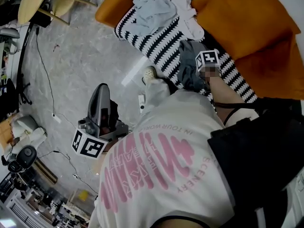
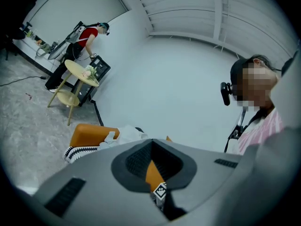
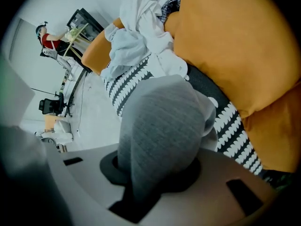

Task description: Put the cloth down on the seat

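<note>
**Grey cloth clamped over the patterned seat**

Hidden or cut off: we cannot see the fingertips of the right gripper (image 3: 156, 169). The grey cloth (image 3: 160, 126) swallows them, and only the dark pads show on either side, pressed onto the fabric. In the head view the wearer's white shirt (image 1: 166, 175) with its pink print blocks the lower half. The orange sofa (image 1: 256, 23) runs out of frame at the right. The cloth is over the front part of the seat cover (image 1: 156, 44), near the edge toward the floor (image 1: 85, 56). We cannot tell whether it rests on the cover or hangs just above it. Clutter at the lower left of the head view is too small to name.

Left gripper (image 2: 151, 143): jaws drawn together at the tips, nothing between them. Through the hole between its pads we see orange upholstery. We note it held off the sofa, above the floor.

Surface and room: the floor is pale grey and marbled, with thin cables (image 1: 45, 75) trailing across it. White wall (image 2: 164, 79), beamed ceiling (image 2: 211, 13). A round yellow table (image 2: 81, 72) on splayed legs stands by the wall, and a person in a red top (image 2: 87, 36) bends beside it.

Materials: the cloth is a ribbed grey knit, soft and bunched into a rounded hump. The seat cover is black with rows of white zigzag. The sofa cushions are smooth and plump. A heap of pale garments (image 1: 161, 6) lies crumpled at the far end of the seat. The gripper bodies are matt grey plastic.
</note>
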`<state>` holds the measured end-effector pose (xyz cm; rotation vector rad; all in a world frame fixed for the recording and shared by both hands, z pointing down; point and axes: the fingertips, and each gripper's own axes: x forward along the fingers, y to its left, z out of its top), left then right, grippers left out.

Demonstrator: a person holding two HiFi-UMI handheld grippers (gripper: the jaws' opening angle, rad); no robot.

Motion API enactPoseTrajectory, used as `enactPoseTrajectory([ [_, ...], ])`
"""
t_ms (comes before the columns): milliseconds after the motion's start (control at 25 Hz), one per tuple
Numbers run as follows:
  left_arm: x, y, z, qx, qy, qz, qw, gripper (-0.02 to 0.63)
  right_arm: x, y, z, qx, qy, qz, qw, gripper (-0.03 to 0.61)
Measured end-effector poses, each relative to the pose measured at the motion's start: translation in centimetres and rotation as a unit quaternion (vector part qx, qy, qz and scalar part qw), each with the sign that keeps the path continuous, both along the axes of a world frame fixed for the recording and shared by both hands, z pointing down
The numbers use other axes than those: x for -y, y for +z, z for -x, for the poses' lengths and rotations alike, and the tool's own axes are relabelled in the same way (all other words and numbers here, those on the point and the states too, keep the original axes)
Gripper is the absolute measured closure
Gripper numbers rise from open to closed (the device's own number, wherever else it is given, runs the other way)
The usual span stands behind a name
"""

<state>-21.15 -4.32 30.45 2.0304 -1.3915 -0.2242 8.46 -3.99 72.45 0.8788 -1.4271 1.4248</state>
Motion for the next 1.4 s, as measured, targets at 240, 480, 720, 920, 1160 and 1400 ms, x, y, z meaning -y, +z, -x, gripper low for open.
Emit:
enactPoseTrajectory([
  [240, 0.1, 0.4, 0.5, 0.002, -0.005, 0.006, 1.0, 0.607, -0.6, 0.7, -0.3, -0.008, 0.012, 0.014, 1.0, 0.469],
  [480, 0.0, 0.1, 0.3, 0.001, -0.003, 0.01, 0.9999, 0.607, -1.4, 0.5, -0.4, -0.01, 0.003, 0.024, 1.0, 0.469],
  [720, 0.0, 0.6, 0.5, 0.002, -0.011, 0.022, 0.9997, 0.607, -1.9, 1.4, -0.3, -0.01, -0.006, 0.029, 1.0, 0.469],
  [920, 0.4, 1.5, 0.8, 0.009, -0.012, 0.036, 0.9993, 0.607, -2.4, 2.4, -0.4, -0.01, -0.002, 0.038, 0.999, 0.469],
  [1160, 1.1, 2.4, 0.4, 0.006, -0.004, 0.054, 0.9985, 0.607, -2.7, 2.9, -0.5, 0.003, 0.018, 0.047, 0.999, 0.468],
  [1400, 1.7, 3.4, 0.3, 0.011, 0.013, 0.073, 0.9972, 0.607, -2.7, 4.0, -0.2, 0.007, 0.029, 0.053, 0.998, 0.448],
])
